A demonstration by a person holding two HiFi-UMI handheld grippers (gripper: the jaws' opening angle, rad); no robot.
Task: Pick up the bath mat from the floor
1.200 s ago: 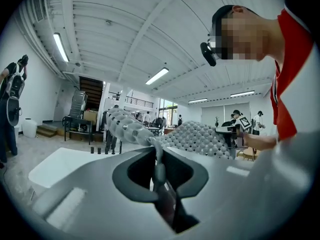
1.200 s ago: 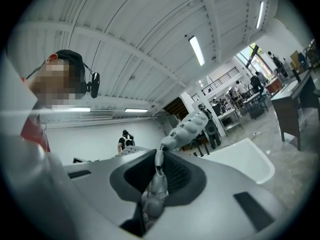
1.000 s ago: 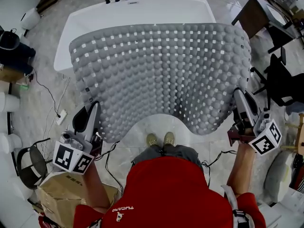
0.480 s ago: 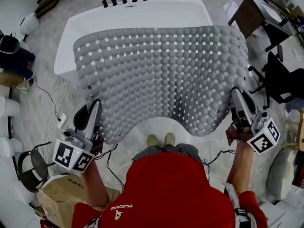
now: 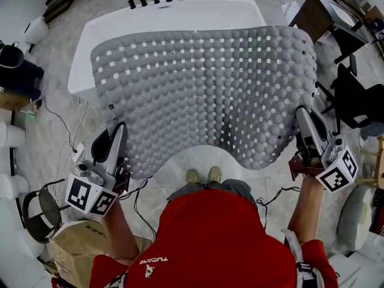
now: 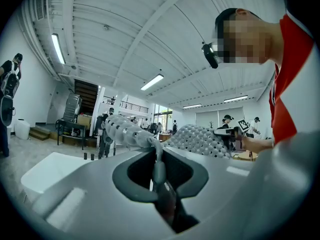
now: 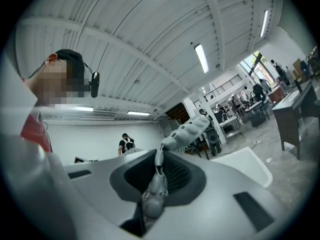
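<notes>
We are holding the bath mat (image 5: 204,95) clear of the floor, spread out in the air between both tools. In the head view the left gripper (image 5: 118,138) is pinching the mat's near edge at about 8 o'clock of its middle, and the right gripper (image 5: 302,120) is pinching it at about 4 o'clock. Each pair of jaws is closed tight on a thin fold of the mat, as both gripper views show. From both sets of jaws the mat is running away toward 12 o'clock, covering much of the white bathtub (image 5: 174,12) beyond it. Its long axis is lying from 9 to 3 o'clock, straight across from one hand to the other, and the near edge is sagging between them above our shoes (image 5: 203,176). Neither hand is nearer, so we are judging that the coming move needs both to travel together, keeping that axis level.
</notes>
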